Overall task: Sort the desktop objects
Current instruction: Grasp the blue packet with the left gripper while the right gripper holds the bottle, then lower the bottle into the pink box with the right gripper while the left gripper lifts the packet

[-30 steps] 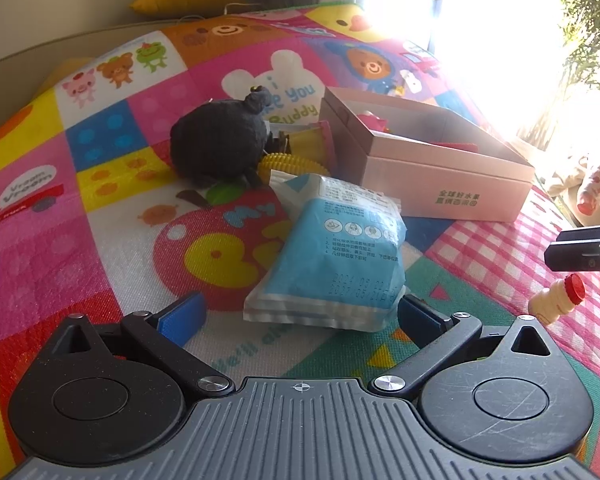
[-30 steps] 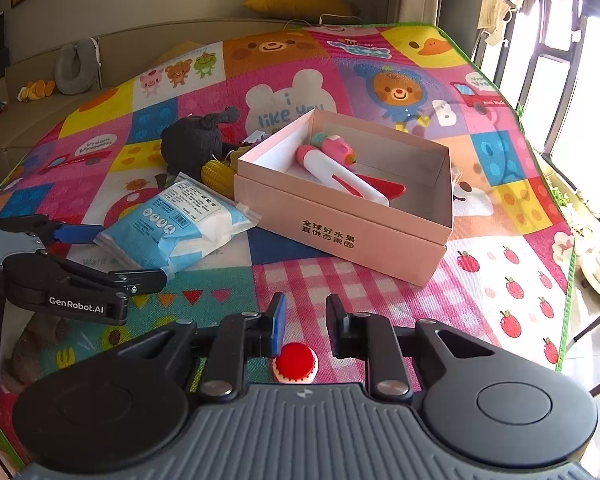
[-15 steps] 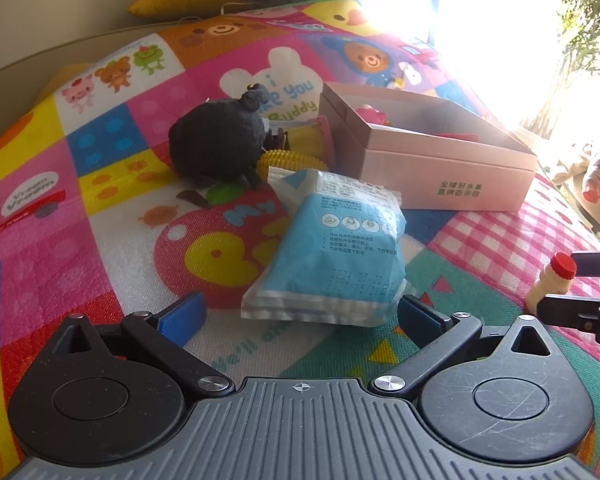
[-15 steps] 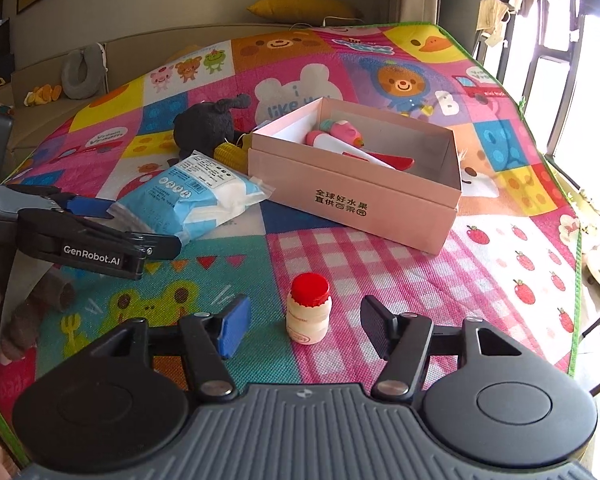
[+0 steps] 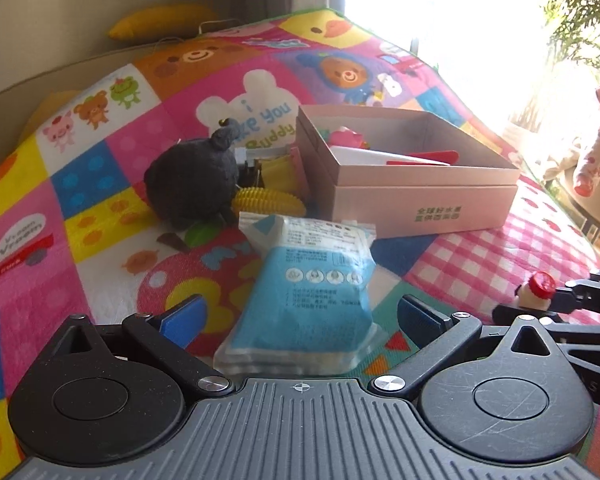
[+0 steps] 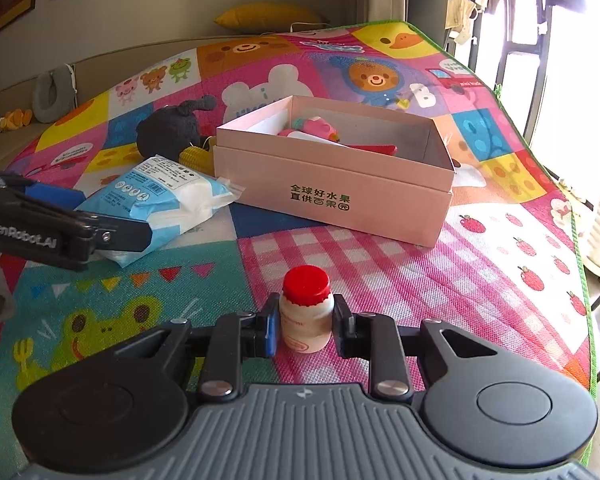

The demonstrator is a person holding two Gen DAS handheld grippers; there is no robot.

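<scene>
The far side of the black plush toy (image 5: 194, 182) is being hidden by its own bulk, and the yellow toy corn (image 5: 266, 202) beside it is being partly covered by the top edge of the blue wipes pack (image 5: 306, 292). Inside the open pink box (image 6: 332, 184) only the tops of a few things are showing: a pink toy (image 6: 316, 128), a white piece and a red piece, each too cut off by the box wall to tell what it is. Bright window glare is washing out the upper right of the left wrist view. A person's sleeve (image 5: 592, 160) is being cut off at that view's right edge.

The left gripper (image 5: 300, 316) is pointing down at a slant over the play mat (image 6: 480, 264), its jaws standing wide apart on either side of the near end of the wipes pack, with the pads clear of it. The right gripper (image 6: 306, 326) is also tilting downward, low over the pink checked patch of the mat. Its jaws are closing around the small white bottle (image 6: 306, 320) with the red cap, which is standing upright between them, in front of the pink box; the pads are sitting right against its sides.
</scene>
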